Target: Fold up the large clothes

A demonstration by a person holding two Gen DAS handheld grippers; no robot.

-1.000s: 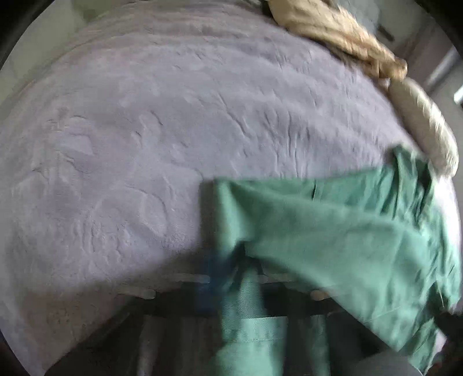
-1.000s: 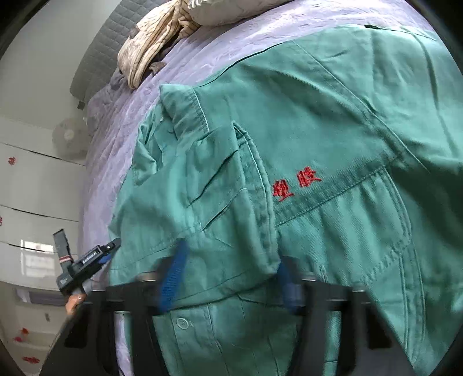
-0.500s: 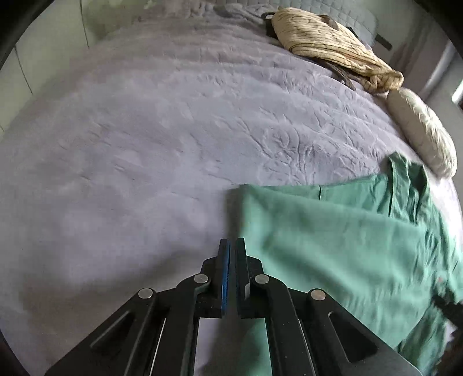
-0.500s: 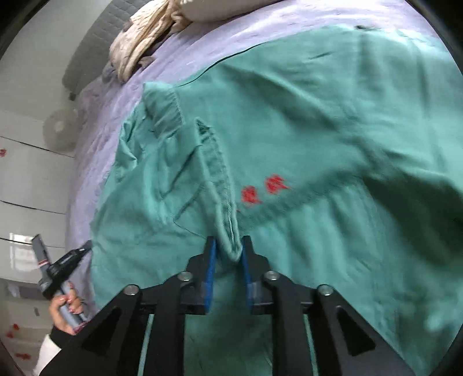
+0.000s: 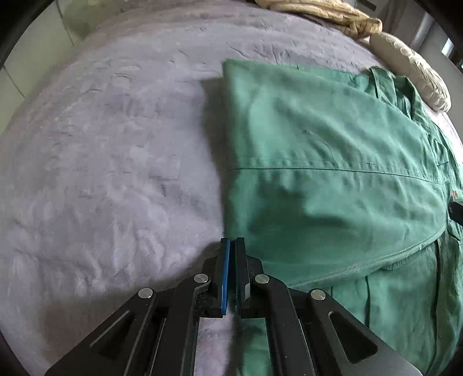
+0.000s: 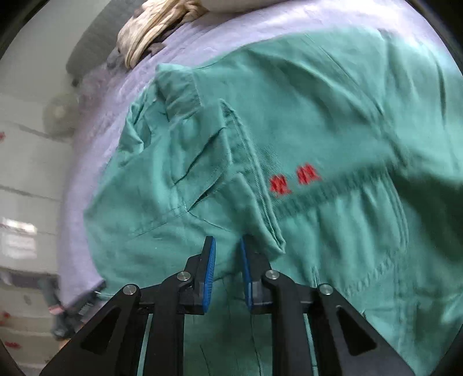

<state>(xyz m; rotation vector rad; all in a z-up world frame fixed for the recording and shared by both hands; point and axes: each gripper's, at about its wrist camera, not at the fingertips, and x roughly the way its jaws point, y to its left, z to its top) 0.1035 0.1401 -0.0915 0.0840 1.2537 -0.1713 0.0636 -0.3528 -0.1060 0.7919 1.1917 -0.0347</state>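
A wide bed covered with a pale lilac bedspread (image 5: 110, 162) fills both views, its surface embossed and slightly rumpled. On it lies a green work shirt (image 5: 332, 162), spread flat and folded over so that its left edge forms a straight line down the bedspread; in the right wrist view the same shirt (image 6: 332, 121) shows a collar, a chest pocket flap and two red embroidered characters (image 6: 293, 180) above the pocket seam. The left gripper (image 5: 231, 245) points steeply down at the folded edge of the shirt, its two fingers pressed together with only a sliver between the blue pad and the black one, and no cloth caught between them. The right gripper (image 6: 227, 245) hangs over the front of the shirt near the collar; its jaws are closing, a narrow gap remains between the blue pads, and green cloth lies in that gap, though the pads do not appear to press on it. Farther off, near the head of the bed, a crumpled beige garment (image 6: 153, 26) lies on the bedspread, with a cream pillow (image 5: 411, 72) just beside it.
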